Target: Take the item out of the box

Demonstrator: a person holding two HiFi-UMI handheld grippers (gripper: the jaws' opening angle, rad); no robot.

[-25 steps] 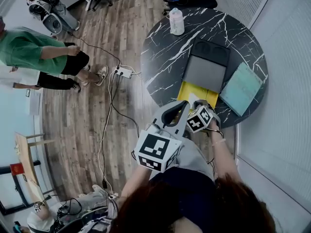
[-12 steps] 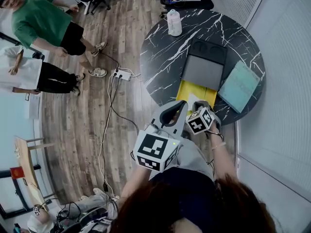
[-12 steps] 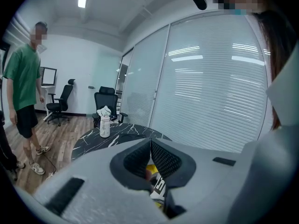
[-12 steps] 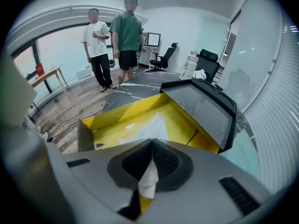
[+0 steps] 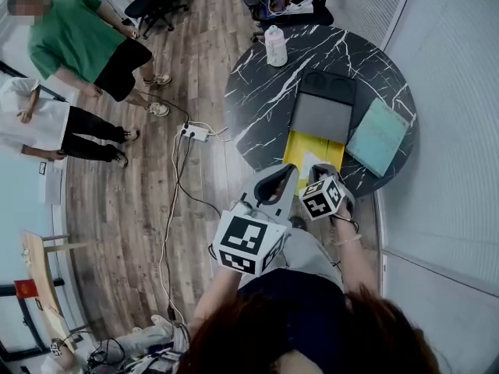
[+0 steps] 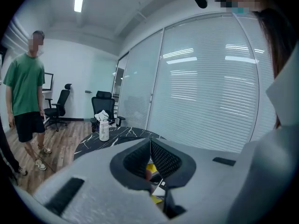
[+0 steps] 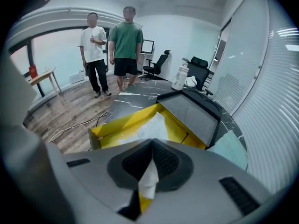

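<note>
Over the yellow box point(image 7: 119, 120), pinched white wrapping point(image 7: 156, 125) tight in right gripper point(image 7: 152, 146); held left gripper point(image 6: 150, 146) closed on nothing nearby. Not lifted out yet.

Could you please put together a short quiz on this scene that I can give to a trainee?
1. True or false: the right gripper is shut on white wrapping over the open yellow box.
2. Which thing stands near the far edge of the table? A) a white bottle B) a red mug C) a green bowl
3. Fill in the gap: the fingers of the left gripper are ____ (apart or together).

Key: 1 true; 2 A; 3 together.
</note>
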